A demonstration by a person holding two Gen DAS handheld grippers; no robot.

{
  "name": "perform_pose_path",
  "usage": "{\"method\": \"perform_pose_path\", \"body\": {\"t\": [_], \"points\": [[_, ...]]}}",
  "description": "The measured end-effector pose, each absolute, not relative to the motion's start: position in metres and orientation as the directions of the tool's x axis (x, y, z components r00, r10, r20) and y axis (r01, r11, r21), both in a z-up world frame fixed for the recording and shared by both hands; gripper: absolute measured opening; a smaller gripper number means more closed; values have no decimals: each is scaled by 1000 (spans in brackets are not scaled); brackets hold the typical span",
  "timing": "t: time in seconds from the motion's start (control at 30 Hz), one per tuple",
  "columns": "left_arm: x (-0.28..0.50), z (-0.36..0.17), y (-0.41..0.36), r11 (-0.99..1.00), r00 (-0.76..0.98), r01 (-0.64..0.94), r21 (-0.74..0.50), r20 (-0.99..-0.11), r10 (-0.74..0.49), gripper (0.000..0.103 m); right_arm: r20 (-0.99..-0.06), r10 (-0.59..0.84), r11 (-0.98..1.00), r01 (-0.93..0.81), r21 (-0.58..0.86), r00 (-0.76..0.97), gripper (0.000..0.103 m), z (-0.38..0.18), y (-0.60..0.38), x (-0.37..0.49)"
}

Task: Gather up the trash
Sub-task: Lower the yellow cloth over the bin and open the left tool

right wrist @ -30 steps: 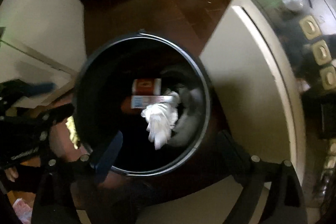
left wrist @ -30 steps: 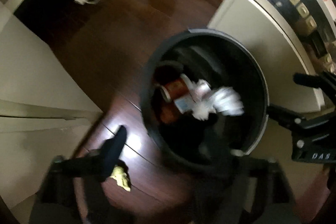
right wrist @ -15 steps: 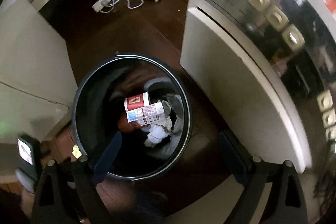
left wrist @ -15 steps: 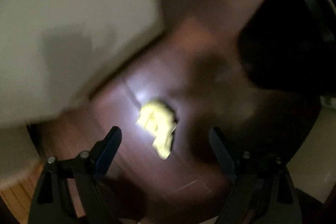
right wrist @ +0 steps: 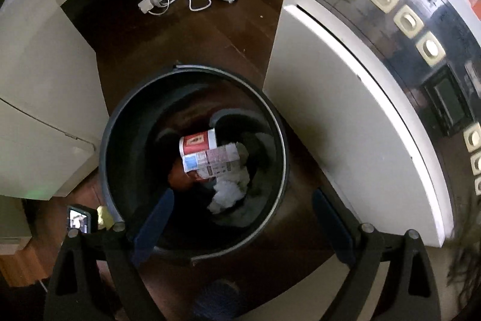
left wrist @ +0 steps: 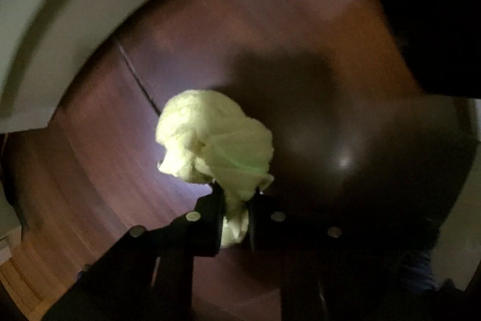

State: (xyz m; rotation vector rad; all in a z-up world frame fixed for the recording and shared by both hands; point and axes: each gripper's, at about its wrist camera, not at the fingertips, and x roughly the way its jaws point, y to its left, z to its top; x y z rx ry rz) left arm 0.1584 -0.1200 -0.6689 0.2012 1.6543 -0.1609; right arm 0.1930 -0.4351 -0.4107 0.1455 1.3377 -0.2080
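My left gripper [left wrist: 236, 209] has dropped to the dark wooden floor [left wrist: 99, 170], jaws just closed, pinching the crumpled pale-yellow paper wad [left wrist: 210, 140]. My right gripper [right wrist: 240, 218] hangs spread over the round black bin [right wrist: 126, 122].

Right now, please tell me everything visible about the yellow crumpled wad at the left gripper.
The yellow wad is pale, crumpled and soft-looking, like tissue or thin paper. Its lower tail is pinched between the jaws of the left gripper, which have just been closing. The bulk bulges out above the dark wooden floor; contact with the floor is unclear.
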Motion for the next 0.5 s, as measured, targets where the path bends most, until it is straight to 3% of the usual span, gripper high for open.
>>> {"method": "perform_pose_path", "body": {"t": [0.27,0.5], "points": [[184,-549,-162,962,59,265,-64,-995,-83,14,-982,-37,954,299,20,183,94,-413,-443,196],[206,-420,-213,935,226,312,-167,-943,-244,14,-974,-13,956,290,55,227,94,-383,-443,182]]}}
